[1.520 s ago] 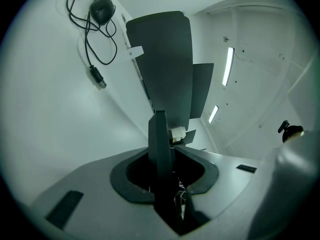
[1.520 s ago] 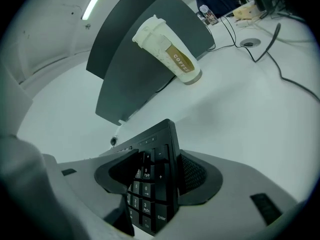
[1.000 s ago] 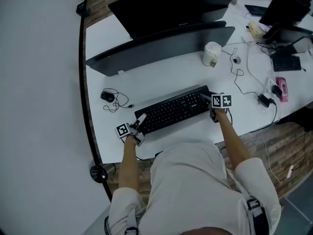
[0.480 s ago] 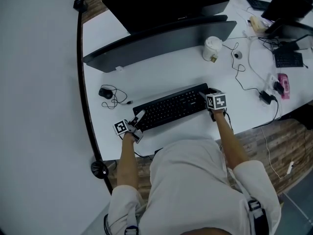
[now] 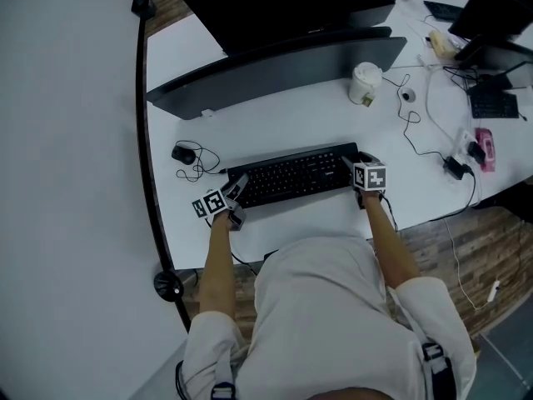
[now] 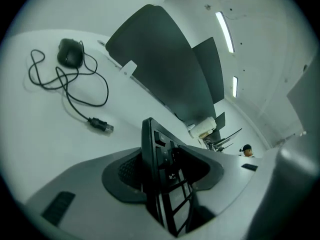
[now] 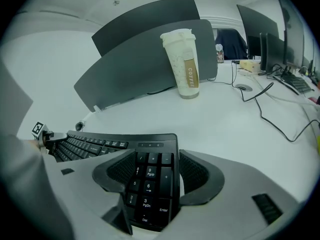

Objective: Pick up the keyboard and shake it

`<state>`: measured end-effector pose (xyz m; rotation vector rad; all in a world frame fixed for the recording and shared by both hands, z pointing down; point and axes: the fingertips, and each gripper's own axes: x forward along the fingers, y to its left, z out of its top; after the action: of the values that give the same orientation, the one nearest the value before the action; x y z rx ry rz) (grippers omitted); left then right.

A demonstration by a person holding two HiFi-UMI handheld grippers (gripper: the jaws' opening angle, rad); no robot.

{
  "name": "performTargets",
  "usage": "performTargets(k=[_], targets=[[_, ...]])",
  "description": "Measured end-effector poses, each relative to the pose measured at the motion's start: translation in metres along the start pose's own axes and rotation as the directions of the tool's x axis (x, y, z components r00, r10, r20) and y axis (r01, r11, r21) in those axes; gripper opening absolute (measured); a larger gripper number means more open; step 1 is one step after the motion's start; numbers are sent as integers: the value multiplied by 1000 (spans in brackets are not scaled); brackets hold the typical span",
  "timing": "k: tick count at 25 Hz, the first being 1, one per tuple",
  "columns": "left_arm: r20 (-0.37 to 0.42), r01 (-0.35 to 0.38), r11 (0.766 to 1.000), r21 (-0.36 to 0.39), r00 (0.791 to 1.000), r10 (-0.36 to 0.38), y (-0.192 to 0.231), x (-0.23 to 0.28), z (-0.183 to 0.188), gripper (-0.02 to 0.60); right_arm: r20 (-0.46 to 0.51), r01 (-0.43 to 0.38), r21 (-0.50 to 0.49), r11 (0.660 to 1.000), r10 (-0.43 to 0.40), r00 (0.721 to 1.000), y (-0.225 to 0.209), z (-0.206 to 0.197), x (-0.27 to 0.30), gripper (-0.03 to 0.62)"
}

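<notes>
two grippers sit at opposite ends of a black keyboard (image 5: 291,174). the left gripper (image 6: 161,173) has its jaws opening, with the keyboard's left end standing edge-on between them; that end lies close against one pad and a dark gap shows at the other. the right gripper (image 7: 152,173) is closed around the number-pad end, with one pad over the keys and the other at the outer edge. each gripper is held by a bare forearm reaching forward from a person in a pale shirt.

the keyboard stretches across the near part of a white table (image 5: 325,119), roughly in line with the table's front edge, directly ahead of the person. to its left, well apart, is a black mouse (image 5: 182,152) with its cable (image 6: 75,96) lying loose in loops, the plug free on the table. behind the keyboard stands a wide, dark, curved monitor (image 5: 275,69), seen from above. near the monitor's right end a pale coffee cup (image 7: 182,64) stands upright. thin cables (image 5: 408,132) trail across the table further to the right.
</notes>
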<state>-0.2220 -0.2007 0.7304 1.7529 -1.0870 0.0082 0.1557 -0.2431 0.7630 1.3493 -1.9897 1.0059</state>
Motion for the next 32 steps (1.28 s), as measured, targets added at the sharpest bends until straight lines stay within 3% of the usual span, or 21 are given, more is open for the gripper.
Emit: performTargets(k=[3,7,15,21,23,26,29,32], targets=[[11,-100,991,84,995,100,5,-1,1,242,2,5,-4,1000,-5,1000,-1,-2,-2,281],[9,-241,957,161,970,243,17,-1,-3,268,13,13,-22,1000,-13,1000,1,-2,-2,279],[-5,-399,898,187,913,407,31,1,-16,290,25,33,-65,997,-32,999,2,0,-3,279],[-9,-494,807,324,851,525,30,-2,-18,291,1,40,-72,997,-40,999,1,-6,-5,279],[-4,-494,797,346,849,528,27,-1,-16,287,8,51,-78,996,-50,999,0,-3,-10,277],[16,-475,791,387,861,509,23,-5,-16,264,40,57,-96,994,-53,998,4,3,-22,207],[45,-452,800,395,879,475,11,-15,-21,262,45,40,-131,991,-34,998,15,0,-33,209],[68,-432,787,441,890,451,-3,-28,-29,262,50,27,-147,989,-20,999,31,-11,-42,213]])
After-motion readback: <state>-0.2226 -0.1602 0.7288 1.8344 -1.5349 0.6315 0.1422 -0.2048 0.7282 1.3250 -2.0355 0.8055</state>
